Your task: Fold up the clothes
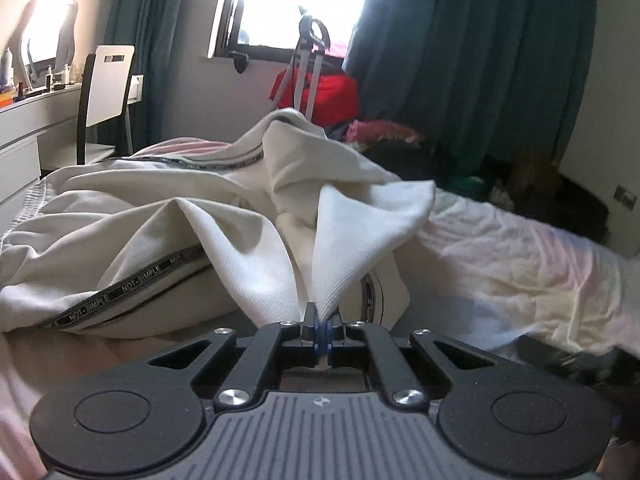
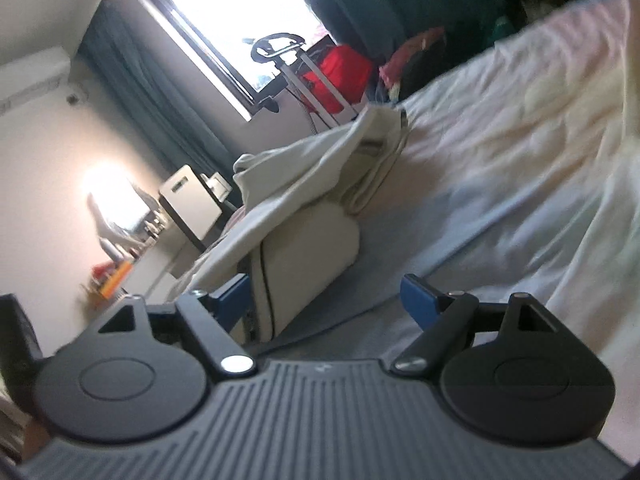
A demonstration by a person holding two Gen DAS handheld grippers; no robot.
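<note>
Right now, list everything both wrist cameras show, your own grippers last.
garment: one, cream-white with black NOT-SIMPLE tape trim, rumpled on the bed, one fold pinched
bed sheet: one, pale pinkish white, wrinkled, under the garment
chair: one, white back on a dark frame, at the desk
desk: one, white, left wall, small bottles on top
window: one, bright, dark frame
curtains: teal, on both sides of the window
bag: one, red, below the window
left gripper: black, blue pads, shut on the garment
right gripper: black, blue pads, open, beside the garment

Both wrist views low over bed [image 1: 500,248], facing window [image 1: 300,0]; right view rolled sideways; shared: window, chair [image 2: 192,196].
</note>
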